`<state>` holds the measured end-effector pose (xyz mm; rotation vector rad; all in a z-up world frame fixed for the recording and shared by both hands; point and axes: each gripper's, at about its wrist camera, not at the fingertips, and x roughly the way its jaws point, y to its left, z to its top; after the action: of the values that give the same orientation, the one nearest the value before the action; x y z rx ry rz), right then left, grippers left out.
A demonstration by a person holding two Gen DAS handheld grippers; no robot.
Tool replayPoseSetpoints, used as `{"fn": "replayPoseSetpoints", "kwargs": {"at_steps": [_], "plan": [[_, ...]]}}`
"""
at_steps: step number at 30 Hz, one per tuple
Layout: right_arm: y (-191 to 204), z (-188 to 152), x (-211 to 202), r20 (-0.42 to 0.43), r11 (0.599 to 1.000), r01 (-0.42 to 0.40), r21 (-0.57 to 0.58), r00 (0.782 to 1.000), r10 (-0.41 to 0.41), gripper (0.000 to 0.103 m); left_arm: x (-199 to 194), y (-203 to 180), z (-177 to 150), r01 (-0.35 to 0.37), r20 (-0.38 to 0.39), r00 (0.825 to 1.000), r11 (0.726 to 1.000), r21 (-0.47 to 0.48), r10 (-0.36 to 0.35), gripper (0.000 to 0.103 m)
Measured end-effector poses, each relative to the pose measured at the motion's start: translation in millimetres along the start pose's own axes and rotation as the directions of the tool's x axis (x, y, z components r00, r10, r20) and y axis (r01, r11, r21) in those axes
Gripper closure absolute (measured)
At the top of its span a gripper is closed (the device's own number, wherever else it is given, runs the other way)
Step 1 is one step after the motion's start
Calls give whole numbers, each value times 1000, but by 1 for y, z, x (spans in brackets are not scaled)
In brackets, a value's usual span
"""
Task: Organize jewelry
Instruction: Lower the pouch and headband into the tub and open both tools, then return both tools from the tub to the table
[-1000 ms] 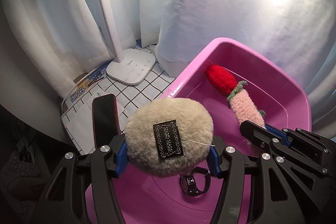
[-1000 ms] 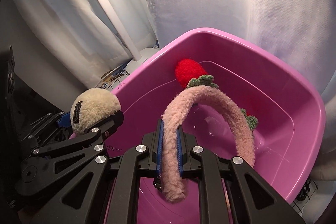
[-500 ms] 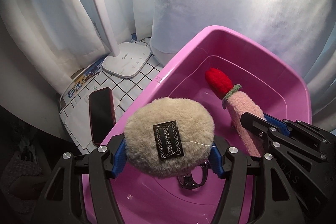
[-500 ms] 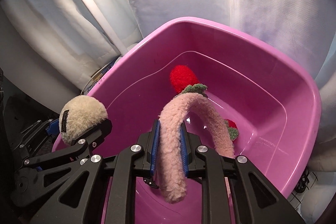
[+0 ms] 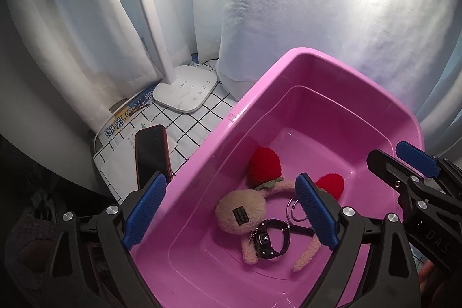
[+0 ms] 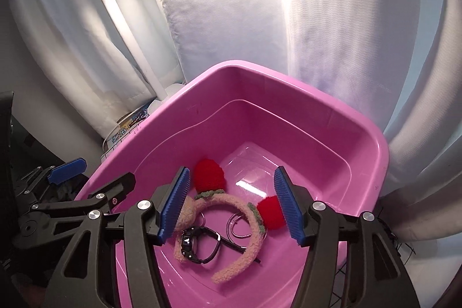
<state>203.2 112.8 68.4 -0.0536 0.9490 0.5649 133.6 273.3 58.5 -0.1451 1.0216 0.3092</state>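
While my left gripper (image 5: 231, 210) and right gripper (image 6: 231, 204) are opening, both empty, the fuzzy pink strawberry headband (image 6: 245, 210), beige plush pom-pom (image 5: 239, 211) and black wristwatch (image 6: 199, 246) lie inside the pink plastic tub (image 6: 288, 82); whether anything is left outside it, I can't tell.

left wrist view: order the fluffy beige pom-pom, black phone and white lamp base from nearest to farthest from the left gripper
From the left gripper:
1. fluffy beige pom-pom, between its opening jaws, lying in the pink tub.
2. black phone, outside the tub, left.
3. white lamp base, farthest, by the curtain.
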Motion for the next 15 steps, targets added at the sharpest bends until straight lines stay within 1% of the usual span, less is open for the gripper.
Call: {"fn": "replayPoseSetpoints", "kwargs": {"at_steps": [3,6,8,10,12,15], "plan": [[7,-5,-36,118,999,20,-47,993,-14,44,-16,3,1,4,43,999,1000,-13,-3,13],[9,-17,-73,243,998,15,-56,970,-1,38,-39,2,0,19,97,995,1000,-15,-18,13],[7,-35,-101,305,998,6,-60,952,13,36,-58,-4,-3,58,136,989,998,-6,-56,13],[0,-57,-126,344,998,28,-60,939,-5,35,-77,-15,-9,79,176,981,997,25,-82,12],[-10,-84,-147,370,997,64,-45,928,-43,34,-96,-29,-17,119,214,968,991,60,-129,10],[-34,-125,-167,359,993,121,4,926,-114,32,-114,-55,-33,183,231,950,975,124,-208,10]]}}
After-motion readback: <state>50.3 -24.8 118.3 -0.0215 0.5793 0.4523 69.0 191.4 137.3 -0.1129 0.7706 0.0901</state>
